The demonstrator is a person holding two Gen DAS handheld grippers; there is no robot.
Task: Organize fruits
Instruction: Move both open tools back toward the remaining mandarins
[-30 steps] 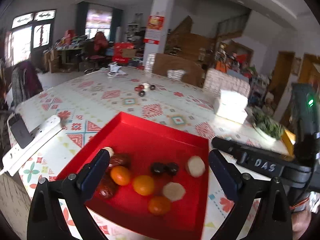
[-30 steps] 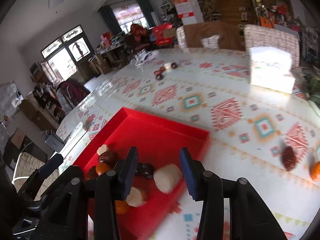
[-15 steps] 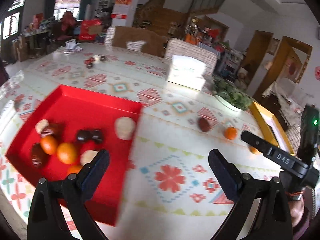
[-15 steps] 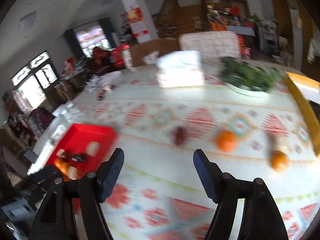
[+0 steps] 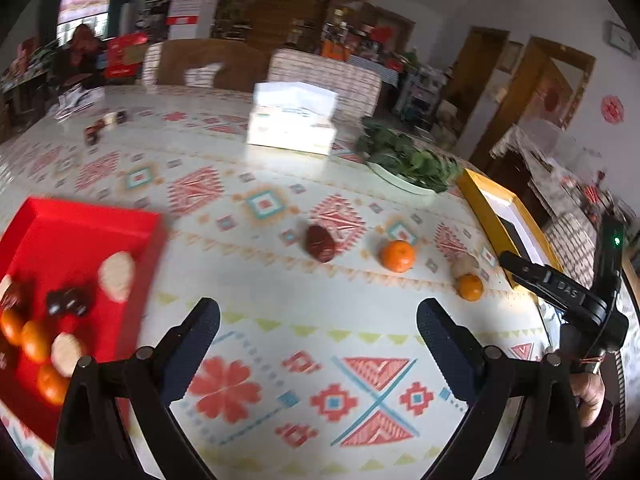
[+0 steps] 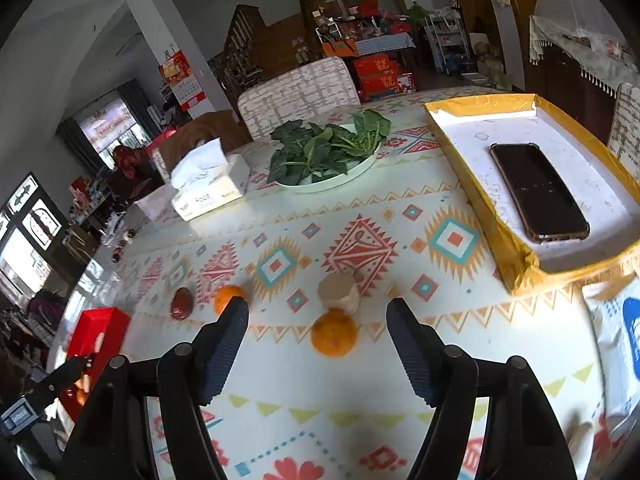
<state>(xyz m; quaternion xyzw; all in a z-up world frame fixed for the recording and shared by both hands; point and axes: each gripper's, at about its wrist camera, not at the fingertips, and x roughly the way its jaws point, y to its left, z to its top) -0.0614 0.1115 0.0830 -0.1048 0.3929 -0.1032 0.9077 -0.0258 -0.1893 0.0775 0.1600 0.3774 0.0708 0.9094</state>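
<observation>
hovering over loose fruit

the right gripper (image 6: 316,344) hangs spread and empty above an orange (image 6: 333,333) on the table (image 6: 360,400). the left gripper (image 5: 318,328) is spread too, beside the red tray (image 5: 80,232) of fruit.

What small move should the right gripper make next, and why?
Probably ease the right gripper forward and down over the near orange, then close. Its jaws stand open and empty, with that orange lying loose on the tablecloth just ahead between them, touching the pale round piece, while the red tray already holds other fruit.
</observation>
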